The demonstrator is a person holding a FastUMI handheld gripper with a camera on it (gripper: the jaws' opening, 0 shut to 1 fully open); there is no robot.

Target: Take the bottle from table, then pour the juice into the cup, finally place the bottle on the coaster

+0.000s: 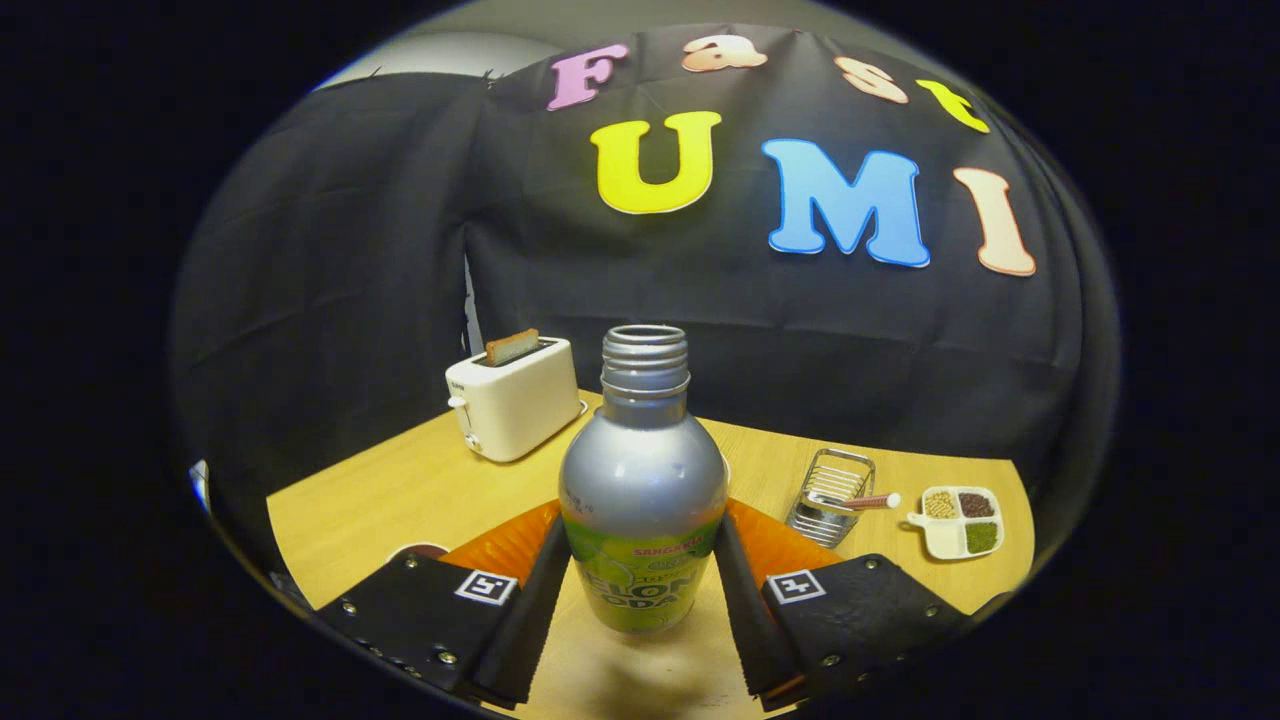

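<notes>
Now: fingers [640,590] grip bottle [642,480] | toaster [513,400], rack [830,495], dish [960,520] beyond

matt metal bottle [642,470], smooth wood table [400,490], glossy plastic toaster [515,405]

We look forward from the gripper [640,590], low over the wooden table [400,490], toward the booth's cloth wall. The bottle [642,480] stands very near at frame centre, between the fingers at bottom.
</notes>
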